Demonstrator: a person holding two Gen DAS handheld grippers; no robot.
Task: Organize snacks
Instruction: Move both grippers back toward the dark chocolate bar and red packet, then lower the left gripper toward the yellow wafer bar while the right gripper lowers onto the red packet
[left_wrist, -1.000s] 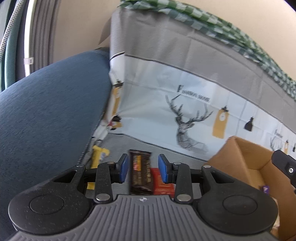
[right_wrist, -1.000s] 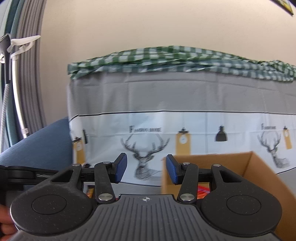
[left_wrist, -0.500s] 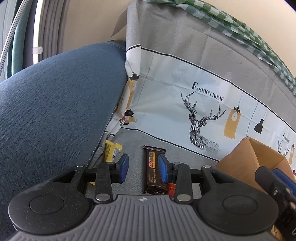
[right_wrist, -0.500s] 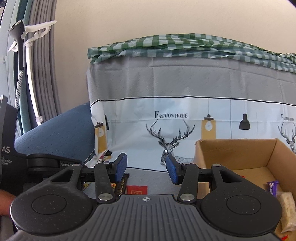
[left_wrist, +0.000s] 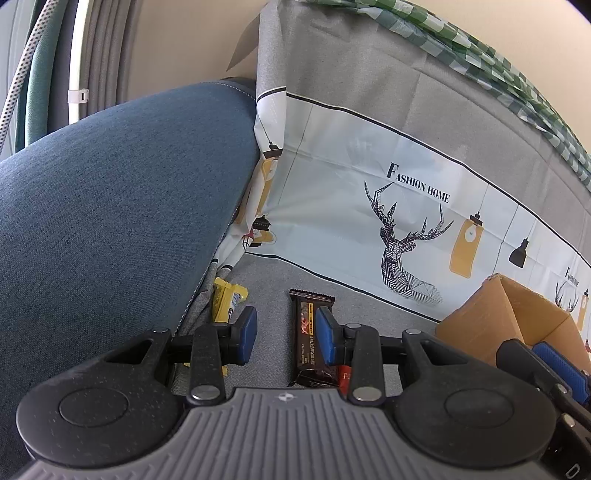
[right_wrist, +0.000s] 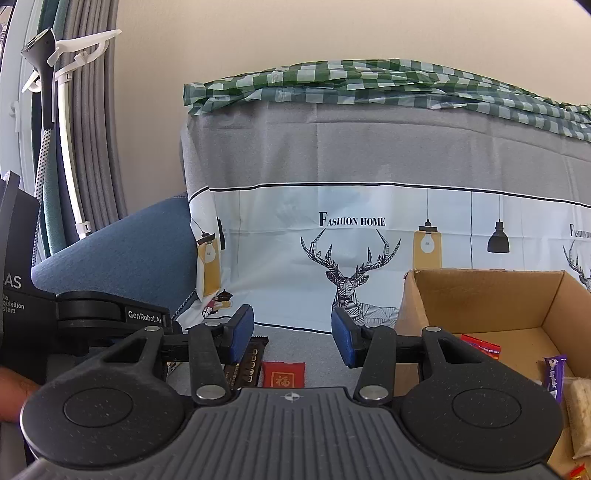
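Three snacks lie loose on the grey cloth: a dark chocolate bar (left_wrist: 309, 339) just ahead of our left claw (left_wrist: 283, 334), partly behind its right pad, a yellow packet (left_wrist: 225, 301) beyond its left finger, a red packet (right_wrist: 283, 373) under our right claw (right_wrist: 292, 334). Both claws stand partly open, gripping nothing. To the right sits the cardboard box (right_wrist: 480, 295), already holding snacks.
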